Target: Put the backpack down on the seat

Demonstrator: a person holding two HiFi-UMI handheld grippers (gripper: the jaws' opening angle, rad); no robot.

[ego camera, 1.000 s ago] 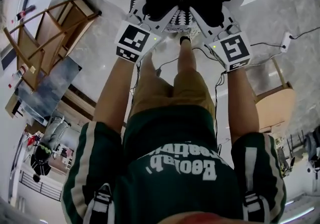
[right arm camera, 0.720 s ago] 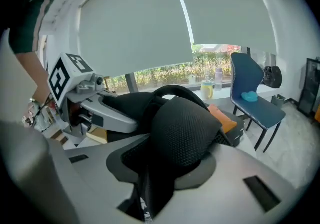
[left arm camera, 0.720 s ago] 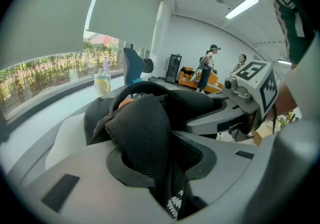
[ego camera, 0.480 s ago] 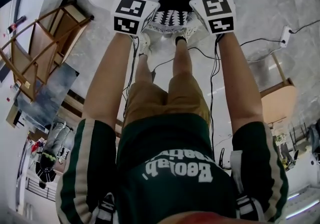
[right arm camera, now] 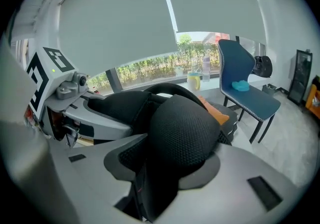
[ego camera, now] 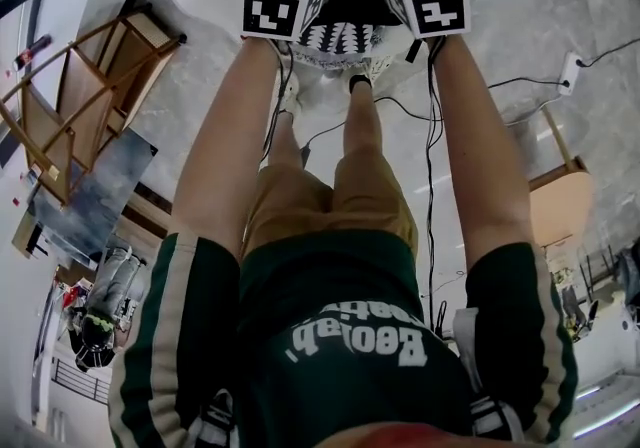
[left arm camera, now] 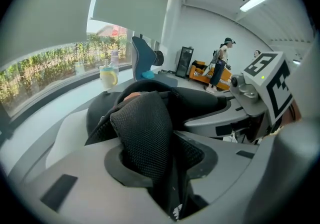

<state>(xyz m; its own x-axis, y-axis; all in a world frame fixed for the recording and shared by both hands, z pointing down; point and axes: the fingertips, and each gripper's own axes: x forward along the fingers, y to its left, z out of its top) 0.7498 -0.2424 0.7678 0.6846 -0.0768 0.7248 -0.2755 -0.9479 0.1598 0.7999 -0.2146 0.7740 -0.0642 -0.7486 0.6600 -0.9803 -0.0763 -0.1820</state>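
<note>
Backpack (left arm camera: 200, 100) seems soft and floppy; we hold its padded straps (left arm camera: 145, 133): left tongs (left arm camera: 160, 163) pinch one, right tongs (right arm camera: 165, 163) sit loose around the other, both just opening.

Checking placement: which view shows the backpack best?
The right gripper view: the backpack fills the centre, mesh strap foremost, body and orange patch behind. The left gripper view shows strap and body, more cramped. The head view catches only a black sliver at its top edge.
</note>
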